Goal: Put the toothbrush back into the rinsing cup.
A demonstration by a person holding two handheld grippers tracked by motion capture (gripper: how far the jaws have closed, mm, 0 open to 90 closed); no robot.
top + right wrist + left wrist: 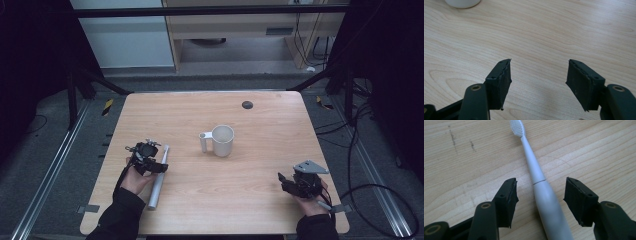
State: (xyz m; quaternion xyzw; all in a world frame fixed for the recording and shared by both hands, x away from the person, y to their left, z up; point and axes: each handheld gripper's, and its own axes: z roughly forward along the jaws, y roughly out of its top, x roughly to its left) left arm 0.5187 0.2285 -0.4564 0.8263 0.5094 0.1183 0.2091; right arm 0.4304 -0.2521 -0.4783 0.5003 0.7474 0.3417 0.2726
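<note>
My left tool (540,203) straddles the toothbrush (541,195) lying on the surface (260,195), jaws apart and not yet gripping — my right tool (539,83) gapes empty, so lifting it toward the mug (222,140) is all left.

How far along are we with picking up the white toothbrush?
Nothing looks done yet: the white plastic toothbrush lies flat on the wooden table. In hand: the left tongs straddle its handle, pads not touching. Left: closing, lifting. The right tongs are open, apart from the white mug.

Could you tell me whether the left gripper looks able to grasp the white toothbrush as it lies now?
Probably yes. The left gripper already straddles the toothbrush handle with open jaws, a gap showing on each side, and nothing on the table blocks them.
</note>
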